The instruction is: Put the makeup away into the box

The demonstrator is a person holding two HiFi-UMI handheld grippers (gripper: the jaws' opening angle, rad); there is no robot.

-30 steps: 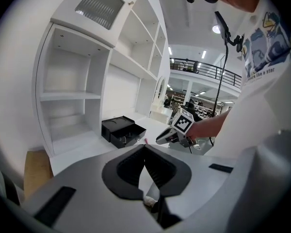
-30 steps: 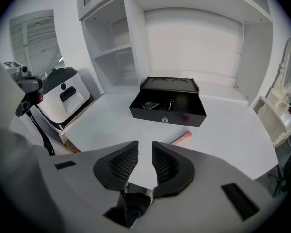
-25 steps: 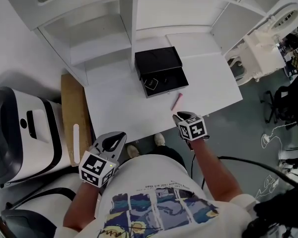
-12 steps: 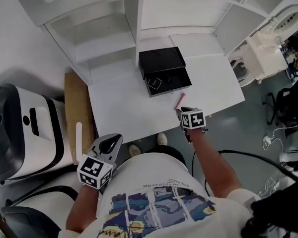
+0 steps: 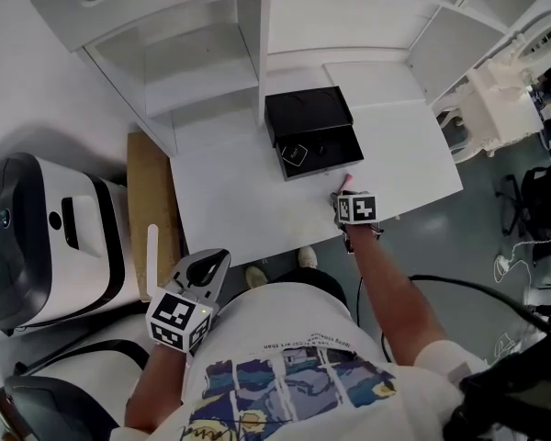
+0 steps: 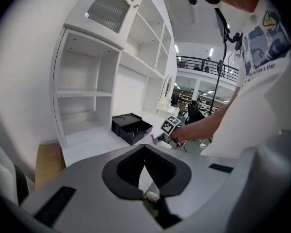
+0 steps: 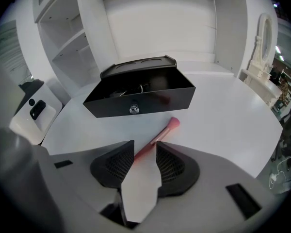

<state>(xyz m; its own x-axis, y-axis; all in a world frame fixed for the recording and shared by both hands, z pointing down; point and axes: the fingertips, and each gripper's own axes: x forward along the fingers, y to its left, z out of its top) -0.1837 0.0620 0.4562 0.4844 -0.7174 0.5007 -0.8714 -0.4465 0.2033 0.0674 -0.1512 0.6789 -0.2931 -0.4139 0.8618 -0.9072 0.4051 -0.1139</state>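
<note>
The right gripper (image 7: 145, 148) points down at the white surface (image 7: 223, 115), its jaws spread and just now widening; the pink makeup stick (image 7: 162, 132) lies flat between them, neither pad pressing on it; its far end points toward the black box (image 7: 140, 101), which stands open just beyond, lid tipped back. The left gripper (image 6: 144, 148) hangs off the surface's near edge, well apart from the box, jaw tips pressed together with nothing between them.
</note>
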